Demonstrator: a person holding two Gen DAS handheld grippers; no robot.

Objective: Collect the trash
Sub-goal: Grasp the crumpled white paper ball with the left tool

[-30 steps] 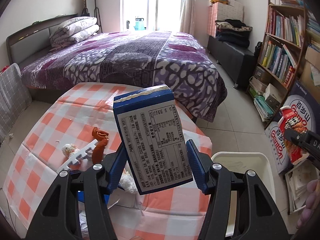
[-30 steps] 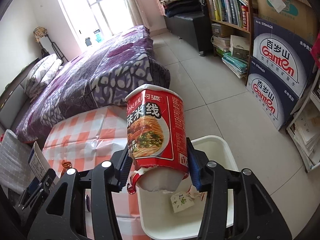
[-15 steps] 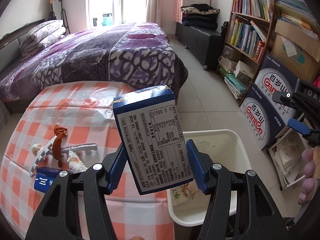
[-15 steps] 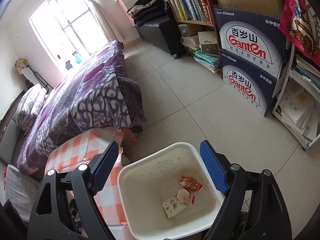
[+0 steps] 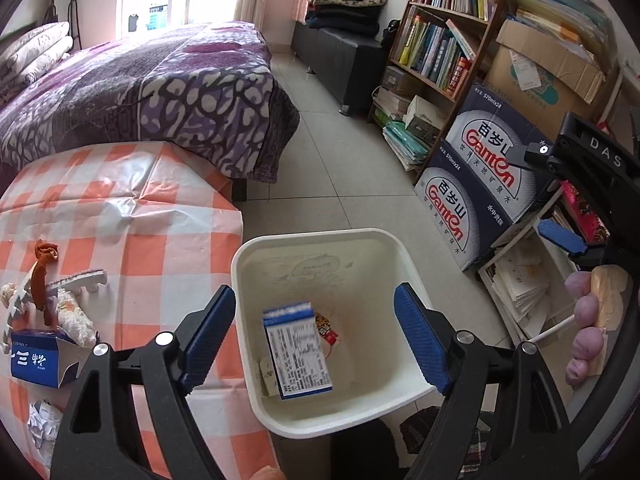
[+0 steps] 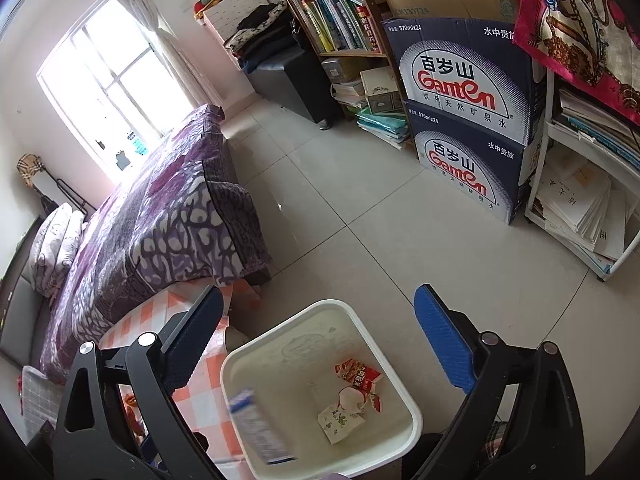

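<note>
The left gripper (image 5: 314, 334) is hovering over the white bin (image 5: 256, 368) with its jaws spread wide and nothing between them. The blue-and-white carton (image 5: 298, 354) is sitting inside the bin, blurred, its printed label facing up, with the crushed red noodle cup (image 5: 327, 330) showing just behind its far right corner. The bin is standing on the floor just beside the right edge of the desk (image 5: 120, 220) with the orange-checked cloth.

The right gripper (image 6: 320, 344) is also hanging above the bin (image 6: 404, 392), jaws wide apart and gripping nothing. In this view the carton (image 6: 256, 426) is a blurred streak against the bin's near left wall, while the noodle cup (image 6: 358, 376) and a small floral paper packet (image 6: 340, 420) are lying on the bottom toward the right.

On the left part of the desk more trash is lying: a small blue box (image 5: 38, 364), a crumpled white paper (image 5: 42, 422) nearer, a brown twisted scrap (image 5: 42, 268) and a white toothed strip (image 5: 68, 282).
</note>
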